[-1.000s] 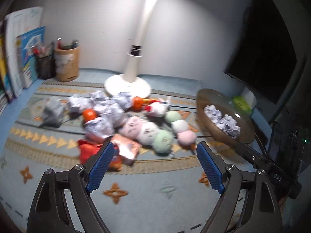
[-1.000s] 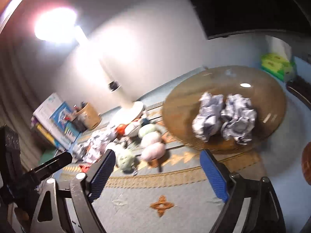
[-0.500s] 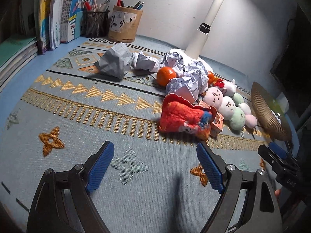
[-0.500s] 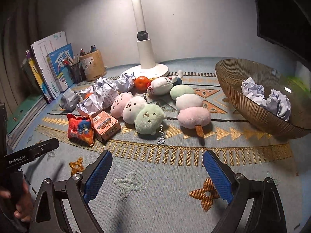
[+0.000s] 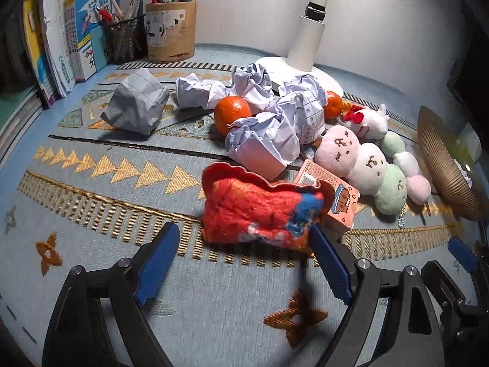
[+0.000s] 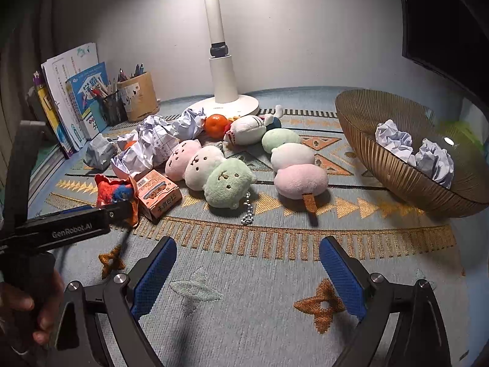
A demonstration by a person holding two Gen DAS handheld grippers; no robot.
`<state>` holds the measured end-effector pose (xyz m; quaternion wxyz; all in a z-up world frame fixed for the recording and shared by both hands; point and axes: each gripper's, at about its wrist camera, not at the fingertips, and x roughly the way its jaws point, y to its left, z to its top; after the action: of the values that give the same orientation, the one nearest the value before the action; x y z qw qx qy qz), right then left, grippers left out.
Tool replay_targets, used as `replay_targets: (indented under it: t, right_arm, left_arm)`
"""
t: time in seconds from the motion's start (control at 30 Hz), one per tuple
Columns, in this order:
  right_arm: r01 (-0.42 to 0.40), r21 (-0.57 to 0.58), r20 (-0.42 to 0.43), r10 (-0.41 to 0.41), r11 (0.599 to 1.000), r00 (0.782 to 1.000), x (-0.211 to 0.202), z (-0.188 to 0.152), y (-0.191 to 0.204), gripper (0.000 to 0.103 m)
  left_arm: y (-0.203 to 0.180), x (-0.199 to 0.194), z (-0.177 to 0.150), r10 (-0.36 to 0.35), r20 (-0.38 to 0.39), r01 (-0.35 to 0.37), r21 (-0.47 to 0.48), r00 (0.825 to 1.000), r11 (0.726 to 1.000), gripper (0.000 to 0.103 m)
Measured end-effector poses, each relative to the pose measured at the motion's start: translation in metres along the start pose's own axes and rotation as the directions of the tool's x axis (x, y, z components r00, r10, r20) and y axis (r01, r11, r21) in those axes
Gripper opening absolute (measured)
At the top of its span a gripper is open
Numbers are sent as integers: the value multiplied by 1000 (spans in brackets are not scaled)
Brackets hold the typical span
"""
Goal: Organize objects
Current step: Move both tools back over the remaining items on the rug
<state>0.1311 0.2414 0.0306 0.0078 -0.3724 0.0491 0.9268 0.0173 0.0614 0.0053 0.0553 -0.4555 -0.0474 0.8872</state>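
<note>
Jaws of my left gripper (image 5: 241,263), now lowered from higher up and still wide open, frame the fuzzy red felt pouch (image 5: 259,211); my right gripper (image 6: 247,270) waits open, empty.

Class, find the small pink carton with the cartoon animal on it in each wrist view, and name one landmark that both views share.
Left wrist view: the pink carton lies right of centre, against the right end of the red felt pouch, just beyond the left gripper.
Right wrist view: the carton lies left of centre, right of the pouch.
Shared landmark: the white lamp base at the back.
</note>
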Motion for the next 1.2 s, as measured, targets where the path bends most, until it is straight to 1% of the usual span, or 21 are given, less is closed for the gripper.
replay_targets:
  t: [0.07,0.13,0.2,0.23,0.27,0.33,0.4,0.5,0.53,0.6,0.63,0.7,0.73,0.77,0.87,0.93,1.03,1.07,1.1,1.17,1.2]
  right_arm:
    - [-8,-7,3,8,1000,1000,-1,0,1,94]
    - [-2,-17,10,2,1000,1000,-3,-1,4,94]
    - [7,-26,17,-6,1000,1000,-3,-1,6,94]
    - [8,-29,19,-8,1000,1000,-4,-1,7,94]
    - [11,-31,19,-10,999,1000,-3,-1,8,94]
    - [18,-33,18,-17,999,1000,-3,-1,8,94]
    - [16,-32,18,-16,999,1000,-3,-1,8,94]
    - [17,-28,19,-16,999,1000,-3,-1,7,94]
    - [15,-27,21,-15,1000,1000,-4,-1,7,94]
    - [10,-29,27,-9,1000,1000,-5,-2,7,94]
    - [9,-31,29,-8,999,1000,-6,-2,8,94]
    - [11,-37,28,-10,999,1000,-5,-2,9,95]
    - [18,-40,26,-17,999,1000,-5,-2,10,96]
    - [25,-42,26,-24,999,999,-5,-2,10,96]
    - [24,-46,24,-23,999,999,-4,-2,11,96]
    - [24,-43,26,-23,999,999,-5,-2,10,96]
    - [31,-19,41,-30,999,999,-8,-2,6,96]
    - [30,-8,46,-30,1000,998,-10,-2,4,96]
    - [23,5,50,-23,1000,998,-11,-2,1,96]
    - [0,28,54,-1,1000,999,-13,-2,-4,96]
    - [-10,37,53,8,999,999,-13,-1,-6,96]
  left_arm:
    - [19,-8,-2,-1,-8,1,-27,1000,1000,86]
    - [43,-18,-7,77,-6,-77,-36,997,996,85]
    - [72,-26,-10,168,-6,-168,-62,986,984,84]
    - [87,-28,-11,172,-16,-173,-85,985,981,84]
    - [97,-33,-11,131,-19,-132,-106,991,986,84]
    - [102,-42,-10,-2,-7,1,-131,1000,991,84]
    - [84,-47,-7,-102,18,103,-82,995,991,84]
    - [42,-38,5,-152,32,150,48,988,988,86]
    - [34,-30,10,-165,25,163,56,986,985,86]
    - [32,-9,22,-202,-3,202,-7,979,979,86]
    - [34,0,25,-245,-26,243,-50,969,969,86]
    - [32,13,26,-354,-58,347,-107,933,932,88]
    - [28,10,26,-346,-38,341,-101,937,935,88]
    - [24,11,25,-384,-58,377,-101,921,921,88]
    - [11,10,14,-491,-102,476,-140,865,868,88]
    - [2,8,0,-566,-148,541,-181,811,822,88]
    - [-8,-9,-24,-610,-216,576,-203,762,792,88]
    - [-9,-19,-31,-600,-221,572,-183,769,800,88]
    - [-9,-32,-36,-556,-206,540,-132,805,831,88]
    - [-15,-56,-39,-365,-125,373,45,923,927,88]
    - [-22,-63,-38,-281,-80,290,137,956,947,90]
